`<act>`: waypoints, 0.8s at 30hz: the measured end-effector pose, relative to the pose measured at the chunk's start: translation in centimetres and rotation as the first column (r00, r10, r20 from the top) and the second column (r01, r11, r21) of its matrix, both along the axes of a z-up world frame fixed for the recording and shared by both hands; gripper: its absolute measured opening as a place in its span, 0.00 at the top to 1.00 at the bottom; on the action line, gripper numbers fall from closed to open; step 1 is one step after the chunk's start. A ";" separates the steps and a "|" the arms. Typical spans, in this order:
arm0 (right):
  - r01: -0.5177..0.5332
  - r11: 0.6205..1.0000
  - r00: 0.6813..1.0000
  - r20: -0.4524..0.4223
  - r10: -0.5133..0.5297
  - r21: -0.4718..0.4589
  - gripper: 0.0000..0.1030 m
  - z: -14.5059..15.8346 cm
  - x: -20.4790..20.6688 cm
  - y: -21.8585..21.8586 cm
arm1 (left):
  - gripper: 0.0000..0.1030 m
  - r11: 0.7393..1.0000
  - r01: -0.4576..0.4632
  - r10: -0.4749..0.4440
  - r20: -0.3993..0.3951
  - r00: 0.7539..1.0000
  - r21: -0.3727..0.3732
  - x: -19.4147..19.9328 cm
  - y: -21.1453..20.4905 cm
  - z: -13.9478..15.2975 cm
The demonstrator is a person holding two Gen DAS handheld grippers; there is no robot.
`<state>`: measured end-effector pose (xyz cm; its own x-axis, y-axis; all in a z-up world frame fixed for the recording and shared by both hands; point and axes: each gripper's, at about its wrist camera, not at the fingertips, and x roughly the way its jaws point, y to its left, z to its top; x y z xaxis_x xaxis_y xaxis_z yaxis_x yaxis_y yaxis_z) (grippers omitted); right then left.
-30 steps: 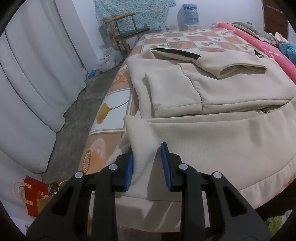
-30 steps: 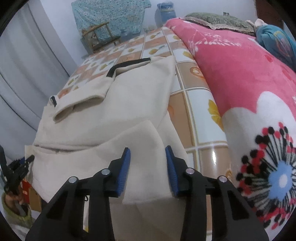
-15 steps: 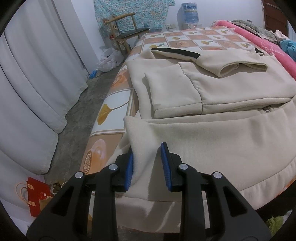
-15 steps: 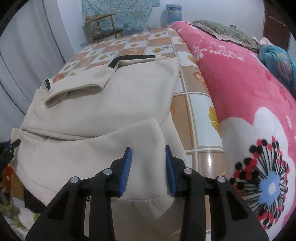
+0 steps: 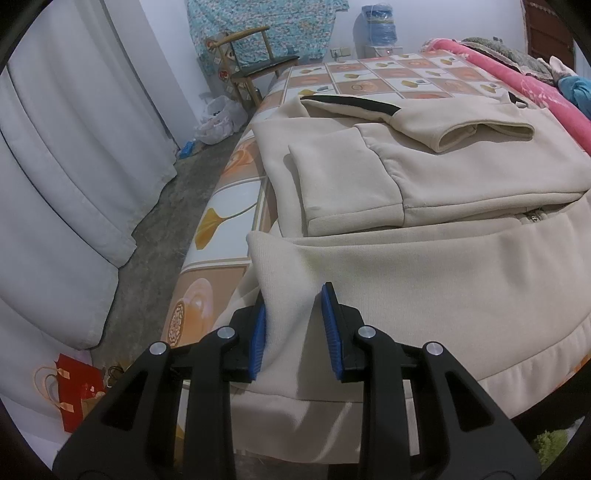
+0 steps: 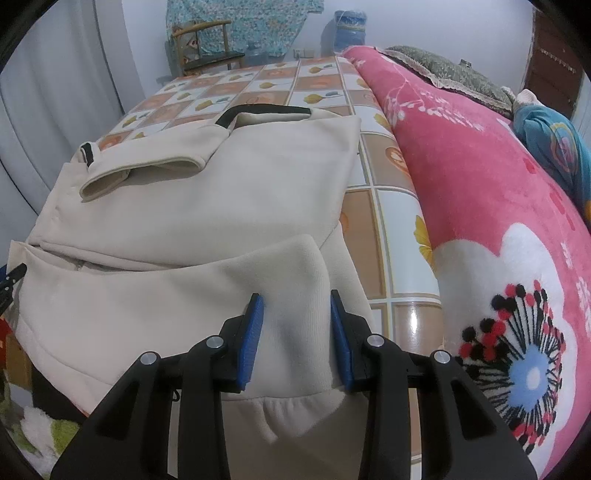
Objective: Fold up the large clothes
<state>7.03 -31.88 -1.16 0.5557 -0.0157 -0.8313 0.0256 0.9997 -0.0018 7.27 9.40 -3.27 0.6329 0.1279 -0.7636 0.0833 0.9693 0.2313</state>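
Note:
A large cream zip jacket [image 5: 461, 184] lies on the tiled-pattern bed, sleeves folded across its body; it also shows in the right wrist view [image 6: 221, 192]. Its lower part is lifted and doubled back toward the collar. My left gripper [image 5: 293, 328] straddles the jacket's left bottom corner, with cloth between the blue pads; the jaws stand apart. My right gripper [image 6: 295, 328] straddles the right bottom corner the same way, cloth bunched between its pads. The hem hangs below both grippers over the bed's near edge.
A pink flowered blanket [image 6: 498, 221] fills the bed's right side. Grey curtains [image 5: 66, 166] and bare floor run along the left. A wooden chair [image 5: 255, 62] and a water bottle [image 5: 376, 26] stand at the far wall. A red bag [image 5: 74, 391] sits on the floor.
Both grippers carried the jacket's bottom edge a little further up over its body. The right wrist view swung left and the fold line moved toward the collar.

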 end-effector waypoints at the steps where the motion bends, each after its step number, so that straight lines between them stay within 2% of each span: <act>1: 0.000 1.000 1.000 0.000 0.000 0.000 0.66 0.0 0.0 0.0 | 0.74 1.000 0.000 0.000 0.000 1.000 -0.001 0.0 0.0 0.0; 11: -0.006 0.999 1.000 0.007 0.006 -0.045 0.66 -0.1 -0.1 0.5 | 0.74 1.000 0.002 -0.002 0.014 1.000 0.011 0.0 -0.1 0.1; 13: -0.011 0.998 1.000 0.013 0.012 -0.061 0.70 0.0 -0.2 0.6 | 0.75 1.000 0.014 -0.014 0.027 1.000 0.020 -0.1 -0.2 0.0; 16: -0.010 0.998 1.000 0.029 0.012 -0.067 0.82 0.3 -0.6 0.6 | 0.79 0.999 0.032 -0.033 0.049 0.998 0.020 -0.4 0.0 -0.1; 18: -0.006 0.999 0.999 0.042 0.008 -0.051 0.89 0.7 -0.9 0.4 | 0.91 0.999 0.027 -0.030 0.065 0.997 0.043 -0.6 0.0 -0.1; 24: -0.003 0.998 0.990 0.140 0.012 -0.062 0.93 2.9 -3.5 1.1 | 0.95 0.999 0.031 -0.029 0.124 0.992 -0.012 -2.5 0.7 1.2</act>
<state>3.53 -30.75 1.71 0.6666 -0.0595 -0.7430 0.0222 0.9980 -0.0600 4.82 10.13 -2.03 0.7261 0.0976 -0.6806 0.0839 0.9699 0.2286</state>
